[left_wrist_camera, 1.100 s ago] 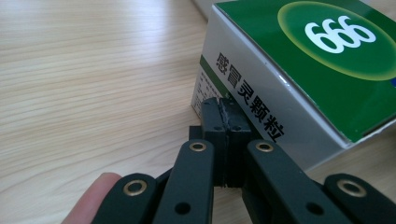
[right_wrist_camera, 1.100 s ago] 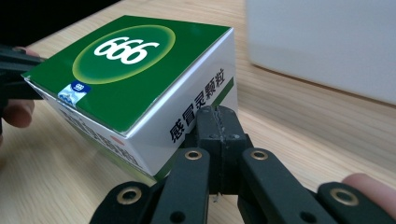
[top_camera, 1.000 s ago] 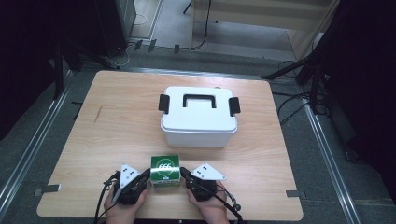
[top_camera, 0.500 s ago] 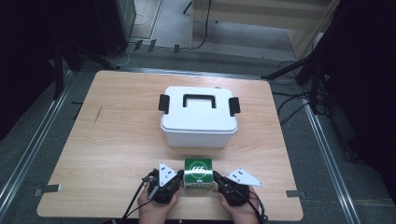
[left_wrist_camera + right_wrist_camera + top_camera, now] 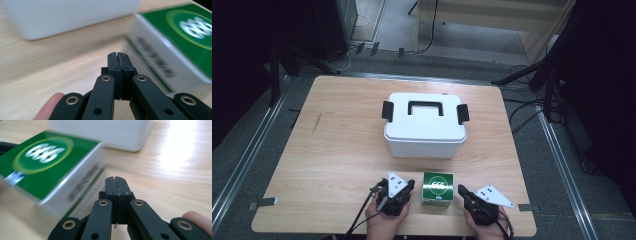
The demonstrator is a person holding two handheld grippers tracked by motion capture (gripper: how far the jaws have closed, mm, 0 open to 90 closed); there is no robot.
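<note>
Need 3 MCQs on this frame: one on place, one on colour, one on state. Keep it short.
1. Where does the small green-topped white carton sit?
A. on the box lid
B. on the wooden table between the two grippers
C. on the floor

2. What colour are the handle and side latches of the white plastic storage box?
A. black
B. red
C. white

3. How do the jaws of the left gripper and the right gripper stand?
A. both wide open
B. both closed, empty
C. both clamped on the carton

Answers: 1 B, the high view shows it flanked by both grippers. 2 A, dark against the white lid. 3 B, each gripper view shows jaws pressed together beside the carton.
</note>
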